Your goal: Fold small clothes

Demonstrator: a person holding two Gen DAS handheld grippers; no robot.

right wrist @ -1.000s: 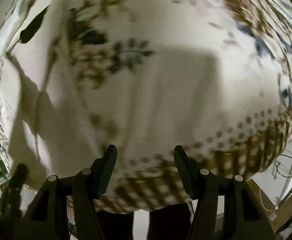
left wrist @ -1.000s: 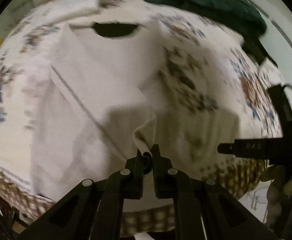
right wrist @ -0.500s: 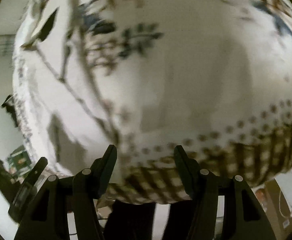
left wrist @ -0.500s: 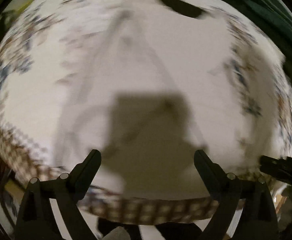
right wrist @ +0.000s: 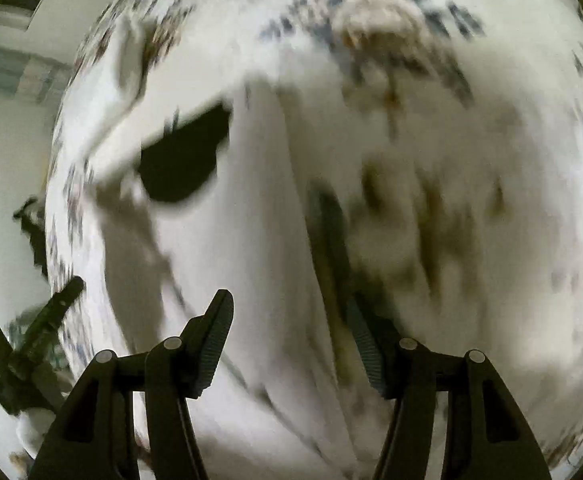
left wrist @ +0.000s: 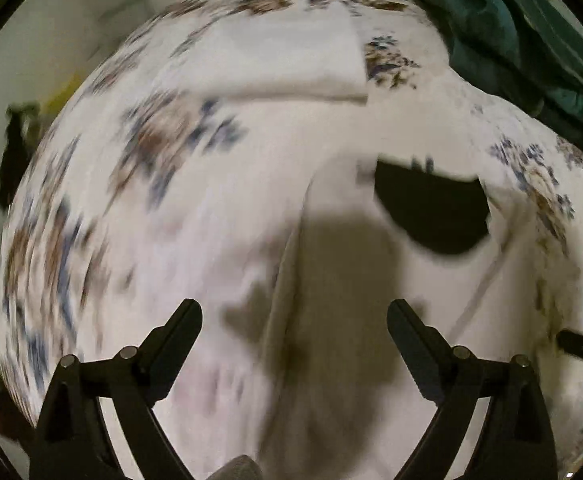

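I take this for a home: the surface wears a flowered tablecloth (left wrist: 179,148), a folded white cloth (left wrist: 283,60) lies at its far side beside heaped green clothes (left wrist: 503,20), and plain pale walls stand behind.

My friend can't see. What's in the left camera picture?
A white garment with a dark neck opening lies on a flowery tablecloth. The left gripper hangs open above it; everything is blurry.

White garment (left wrist: 331,280): soft matt cloth. Fingers (right wrist: 215,340): matt black plastic, ribbed pads.
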